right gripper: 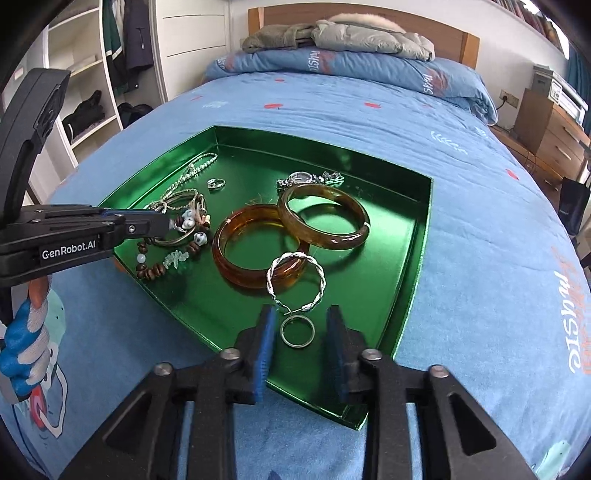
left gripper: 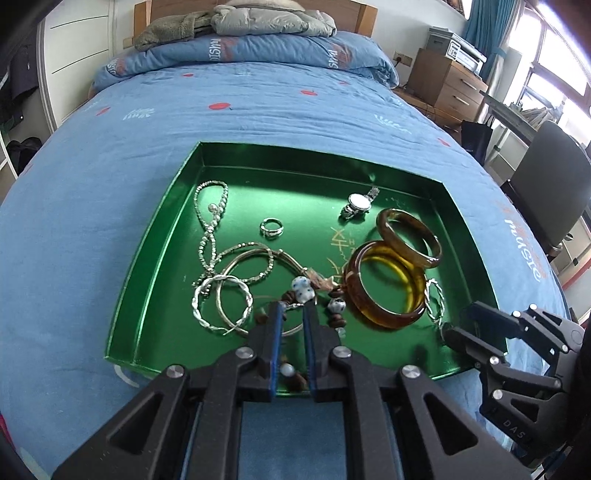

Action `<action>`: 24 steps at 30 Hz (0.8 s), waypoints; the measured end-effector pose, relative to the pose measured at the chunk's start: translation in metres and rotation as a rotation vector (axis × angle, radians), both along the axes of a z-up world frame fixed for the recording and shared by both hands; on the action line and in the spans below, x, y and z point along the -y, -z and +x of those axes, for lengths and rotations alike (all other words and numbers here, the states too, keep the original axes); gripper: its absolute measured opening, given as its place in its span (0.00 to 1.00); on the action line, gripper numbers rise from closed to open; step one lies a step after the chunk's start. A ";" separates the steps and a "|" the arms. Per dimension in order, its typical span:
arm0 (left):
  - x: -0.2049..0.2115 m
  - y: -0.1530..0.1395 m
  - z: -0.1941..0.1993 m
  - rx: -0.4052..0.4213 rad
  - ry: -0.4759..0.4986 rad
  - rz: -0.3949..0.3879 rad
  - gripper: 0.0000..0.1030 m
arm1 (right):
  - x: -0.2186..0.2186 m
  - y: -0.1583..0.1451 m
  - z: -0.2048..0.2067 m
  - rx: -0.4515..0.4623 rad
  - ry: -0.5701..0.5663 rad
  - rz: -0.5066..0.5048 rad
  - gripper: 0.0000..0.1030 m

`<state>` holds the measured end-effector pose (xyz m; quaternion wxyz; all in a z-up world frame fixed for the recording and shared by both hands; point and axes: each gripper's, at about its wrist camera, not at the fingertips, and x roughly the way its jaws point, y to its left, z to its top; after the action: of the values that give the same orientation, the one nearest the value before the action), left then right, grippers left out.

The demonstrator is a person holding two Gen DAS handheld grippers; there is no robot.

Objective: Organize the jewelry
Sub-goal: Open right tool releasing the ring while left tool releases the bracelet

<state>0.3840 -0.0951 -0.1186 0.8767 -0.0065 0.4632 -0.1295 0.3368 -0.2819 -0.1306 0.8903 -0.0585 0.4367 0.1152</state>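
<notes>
A green tray (left gripper: 155, 236) (right gripper: 413, 258) lies on the bed and holds jewelry. Two amber bangles (left gripper: 391, 291) (right gripper: 258, 254) overlap at its right. A watch (left gripper: 358, 203) and a ring (left gripper: 271, 227) lie farther back, a silver bead chain (left gripper: 210, 221) at the left. My left gripper (left gripper: 293, 308) (right gripper: 168, 223) is narrowly open, its fingertips around a bead bracelet with blue-white beads (left gripper: 303, 290) (right gripper: 188, 221). My right gripper (right gripper: 301, 314) (left gripper: 458, 321) is open over the tray's near corner, straddling a plain ring (right gripper: 297, 331) below a twisted silver hoop (right gripper: 295, 280).
Twisted silver bangles (left gripper: 221, 306) and thin hoops lie left of the left gripper. Folded duvet and jackets (left gripper: 258, 22) sit at the bed's head. A wooden nightstand (left gripper: 447, 85) and a chair (left gripper: 546, 184) stand to the right, wardrobe shelves (right gripper: 85, 92) to the left.
</notes>
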 end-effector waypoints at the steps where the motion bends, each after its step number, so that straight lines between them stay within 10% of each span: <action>1: -0.002 -0.003 -0.002 0.005 -0.003 0.000 0.13 | 0.001 -0.002 -0.001 0.003 0.008 0.006 0.36; 24: -0.064 -0.102 -0.181 0.316 -0.129 0.027 0.44 | -0.020 -0.106 -0.153 0.215 0.049 0.074 0.52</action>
<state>0.2034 -0.0313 -0.0167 0.9452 -0.0041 0.3198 -0.0660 0.1835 -0.2614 -0.0247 0.9360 -0.0267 0.3356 0.1024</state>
